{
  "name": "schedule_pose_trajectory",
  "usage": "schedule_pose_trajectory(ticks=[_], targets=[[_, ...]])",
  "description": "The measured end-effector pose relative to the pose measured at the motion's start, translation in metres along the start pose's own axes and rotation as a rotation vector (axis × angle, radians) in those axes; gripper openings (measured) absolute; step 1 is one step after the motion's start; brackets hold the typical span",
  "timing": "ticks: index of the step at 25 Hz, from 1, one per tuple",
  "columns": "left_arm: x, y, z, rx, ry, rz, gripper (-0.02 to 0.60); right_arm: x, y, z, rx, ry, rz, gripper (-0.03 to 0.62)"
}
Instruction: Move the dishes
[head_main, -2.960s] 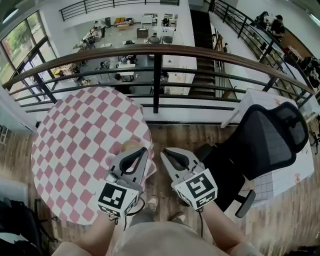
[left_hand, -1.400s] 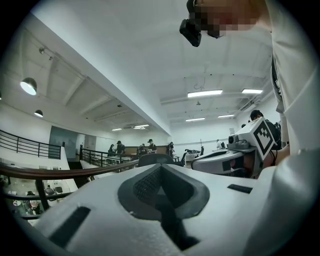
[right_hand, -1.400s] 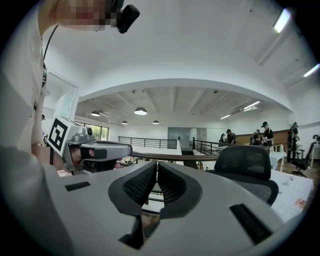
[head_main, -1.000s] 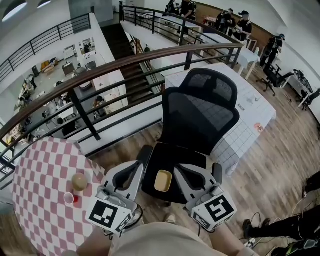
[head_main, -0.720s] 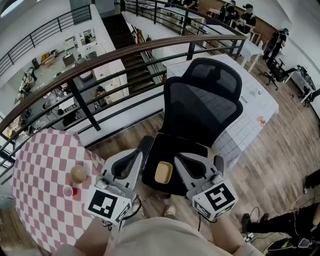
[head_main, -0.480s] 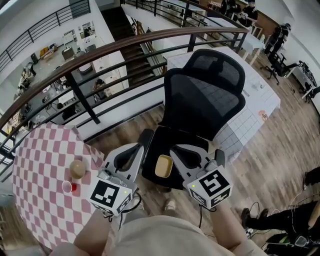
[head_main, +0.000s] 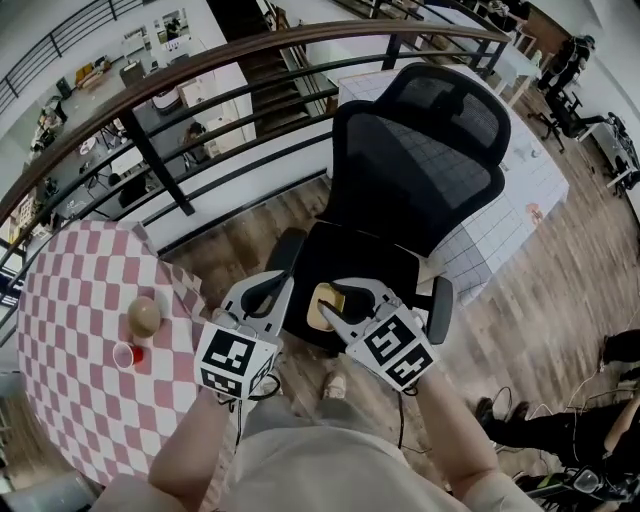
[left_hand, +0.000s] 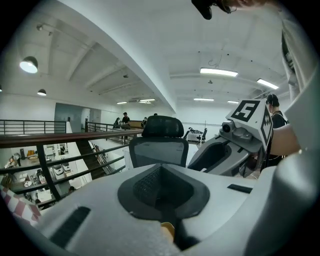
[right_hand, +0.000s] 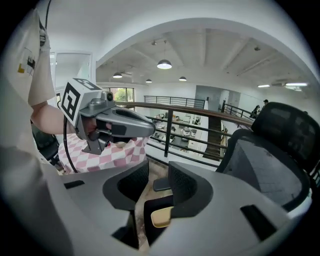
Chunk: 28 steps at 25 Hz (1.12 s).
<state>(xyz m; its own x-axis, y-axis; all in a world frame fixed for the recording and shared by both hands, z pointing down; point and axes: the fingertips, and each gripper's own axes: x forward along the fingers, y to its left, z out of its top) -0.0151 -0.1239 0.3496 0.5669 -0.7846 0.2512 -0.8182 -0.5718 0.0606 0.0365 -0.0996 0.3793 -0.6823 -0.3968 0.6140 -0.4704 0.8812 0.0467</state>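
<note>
In the head view, I am holding both tongs over the black mesh office chair (head_main: 415, 160). The small tan square dish (head_main: 323, 299) is lying on its seat near the front edge, just under my right tongs (head_main: 337, 303). My left tongs (head_main: 279, 287) are hanging clenched and empty beside it.

In the left gripper view, those jaws are pressing together, with a sliver of the dish showing below them.

In the right gripper view, my jaws have just been opening and are standing released. Nothing is sitting between the pads, and the dish is lying beyond the gap. I am judging that I should straddle one rim squarely before closing, or the dish may tip.
</note>
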Motion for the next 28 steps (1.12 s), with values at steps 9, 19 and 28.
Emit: schedule_pose_trajectory(ticks=[9,19,28], targets=[[0.03,0.015,-0.087,-0.019,0.128,0.008,0.012,0.066,0.008,-0.085,0.018,0.15,0.078,0.123],[0.051,0.023,-0.195,-0.056,0.213,0.009,0.012,0.141,0.025,-0.2,0.068,0.266,0.126,0.123],[0.068,0.013,-0.303,-0.091,0.338,-0.028,0.012,0.2,0.042,-0.303,0.064,0.364,0.146,0.123]])
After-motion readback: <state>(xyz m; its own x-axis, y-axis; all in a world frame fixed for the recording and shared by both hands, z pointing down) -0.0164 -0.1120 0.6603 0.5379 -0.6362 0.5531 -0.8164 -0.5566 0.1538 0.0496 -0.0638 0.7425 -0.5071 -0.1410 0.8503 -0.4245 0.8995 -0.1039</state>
